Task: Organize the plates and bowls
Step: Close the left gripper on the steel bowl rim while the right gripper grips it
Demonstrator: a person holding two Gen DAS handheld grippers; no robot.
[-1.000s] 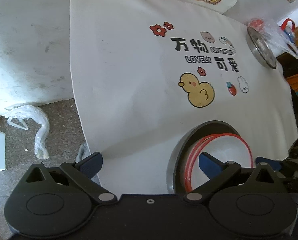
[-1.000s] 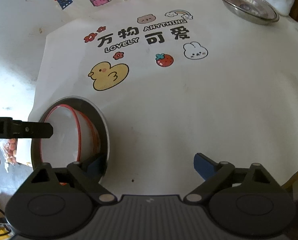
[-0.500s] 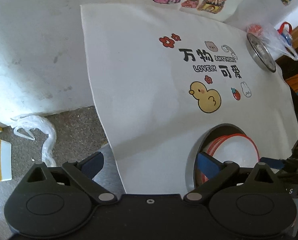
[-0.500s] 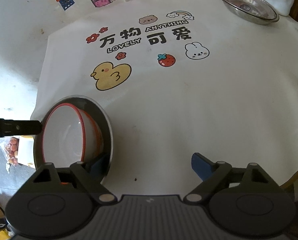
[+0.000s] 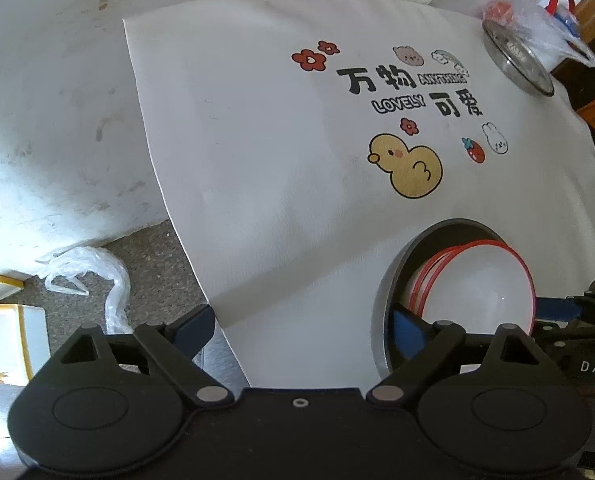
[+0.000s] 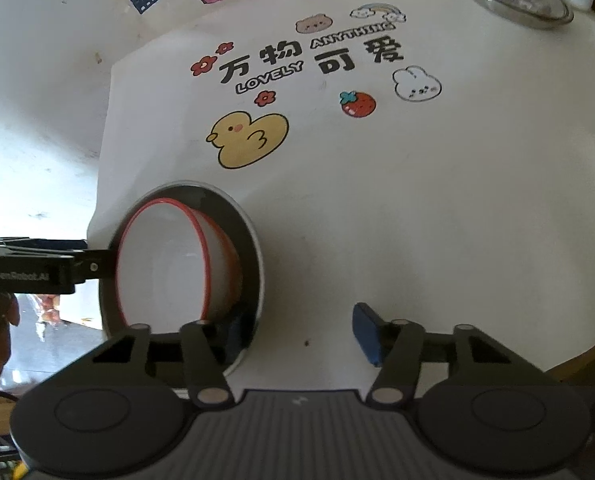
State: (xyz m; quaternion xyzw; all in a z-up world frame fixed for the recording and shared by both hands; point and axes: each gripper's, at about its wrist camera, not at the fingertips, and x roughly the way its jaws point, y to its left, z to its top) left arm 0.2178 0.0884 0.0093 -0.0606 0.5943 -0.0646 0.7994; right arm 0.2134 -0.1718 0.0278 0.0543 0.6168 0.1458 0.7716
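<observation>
Left gripper [image 5: 301, 328]: matte black body, two round black discs, paired linkage arms with silver pivot pins, a small centre screw, blue-padded fingers [image 5: 407, 328]. Right gripper [image 6: 297, 330]: grey ribbed centre plate, black discs and links, silver pins, blue pads [image 6: 367, 332]. White lettering "GenRobot.AI" marks one gripper's side; "DAS" the other's.

The tablecloth [image 6: 417, 200] is white, printed with a yellow duck [image 6: 249, 140], red flowers, a red strawberry at three o'clock of the duck, and black lettering at twelve. The bowls [image 5: 477, 288] are white with red rims, in a dark grey plate [image 6: 249, 248].
</observation>
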